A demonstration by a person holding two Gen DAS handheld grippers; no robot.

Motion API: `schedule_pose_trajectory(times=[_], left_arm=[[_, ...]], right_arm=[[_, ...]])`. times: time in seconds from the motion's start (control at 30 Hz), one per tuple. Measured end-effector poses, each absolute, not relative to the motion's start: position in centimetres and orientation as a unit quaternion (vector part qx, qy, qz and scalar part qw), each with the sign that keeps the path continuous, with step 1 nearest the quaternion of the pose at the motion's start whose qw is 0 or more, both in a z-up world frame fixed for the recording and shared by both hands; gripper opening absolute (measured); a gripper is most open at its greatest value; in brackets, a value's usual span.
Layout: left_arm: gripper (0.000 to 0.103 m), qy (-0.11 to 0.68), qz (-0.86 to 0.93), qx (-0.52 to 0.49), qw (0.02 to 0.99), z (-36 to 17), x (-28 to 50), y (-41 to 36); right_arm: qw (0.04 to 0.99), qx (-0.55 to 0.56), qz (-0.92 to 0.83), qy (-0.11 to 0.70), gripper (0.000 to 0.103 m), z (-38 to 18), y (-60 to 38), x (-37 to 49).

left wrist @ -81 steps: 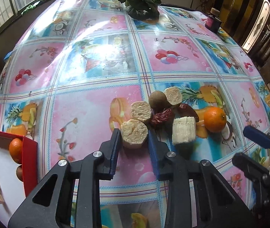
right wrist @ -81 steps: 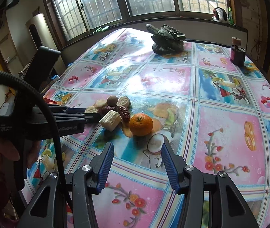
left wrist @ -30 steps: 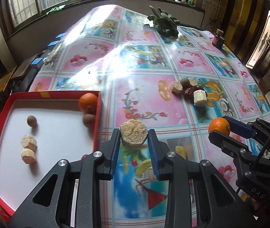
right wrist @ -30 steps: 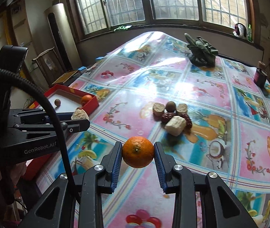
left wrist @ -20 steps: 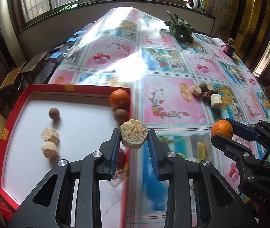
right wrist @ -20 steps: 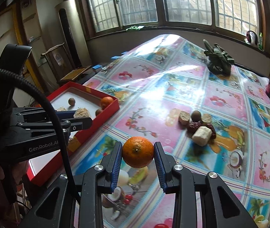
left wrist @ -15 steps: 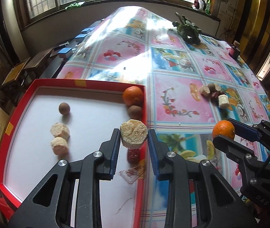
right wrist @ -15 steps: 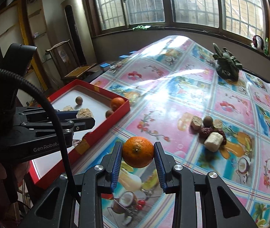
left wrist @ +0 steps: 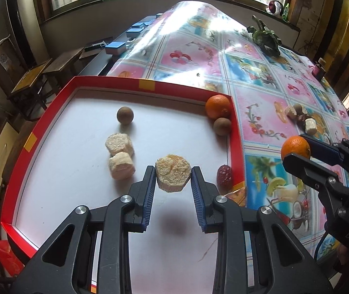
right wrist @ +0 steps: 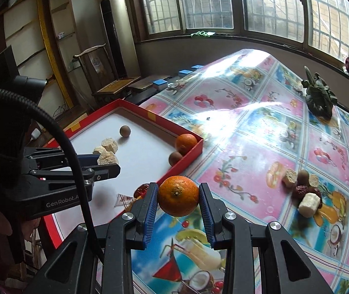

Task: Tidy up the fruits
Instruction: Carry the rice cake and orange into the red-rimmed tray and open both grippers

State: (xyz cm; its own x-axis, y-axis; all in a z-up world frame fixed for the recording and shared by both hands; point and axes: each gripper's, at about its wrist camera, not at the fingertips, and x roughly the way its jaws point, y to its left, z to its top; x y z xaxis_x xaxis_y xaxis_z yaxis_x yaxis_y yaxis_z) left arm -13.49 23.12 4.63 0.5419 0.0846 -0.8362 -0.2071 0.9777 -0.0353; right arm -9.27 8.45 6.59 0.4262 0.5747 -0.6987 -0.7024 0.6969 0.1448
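My left gripper (left wrist: pixel 173 178) is shut on a pale sugarcane chunk (left wrist: pixel 173 172) and holds it above the white floor of the red tray (left wrist: pixel 149 85). The tray holds two more pale chunks (left wrist: pixel 120 155), two brown longans (left wrist: pixel 124 115), an orange (left wrist: pixel 217 106) and a red date (left wrist: pixel 224 176). My right gripper (right wrist: pixel 178 199) is shut on an orange (right wrist: pixel 178 195), held over the tablecloth just right of the tray (right wrist: pixel 189 157). A small pile of fruit pieces (right wrist: pixel 303 192) lies on the table to the right.
A dark leafy vegetable (right wrist: pixel 319 97) lies at the far end of the fruit-print tablecloth (right wrist: pixel 260 132). A small dark jar (left wrist: pixel 319 65) stands at the far right. Wooden chairs (right wrist: pixel 115 83) and blue boxes (right wrist: pixel 161 83) are past the table's left edge.
Both grippers picked fruit from the pile and moved left toward the tray. The left one now holds the chunk over the tray's floor; the right carries the orange beside the tray.
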Motion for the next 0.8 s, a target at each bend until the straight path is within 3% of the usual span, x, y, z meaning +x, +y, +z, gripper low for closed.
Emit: schedule_pose_trajectory(times=[0.8], left_arm=[[0.028,0.492,0.091,-0.084,0.862,3.1,-14.5,25.7]], right_arm=[[0.812,-0.1,0.417,0.396,0.033,5.0,15.1,-7.5]])
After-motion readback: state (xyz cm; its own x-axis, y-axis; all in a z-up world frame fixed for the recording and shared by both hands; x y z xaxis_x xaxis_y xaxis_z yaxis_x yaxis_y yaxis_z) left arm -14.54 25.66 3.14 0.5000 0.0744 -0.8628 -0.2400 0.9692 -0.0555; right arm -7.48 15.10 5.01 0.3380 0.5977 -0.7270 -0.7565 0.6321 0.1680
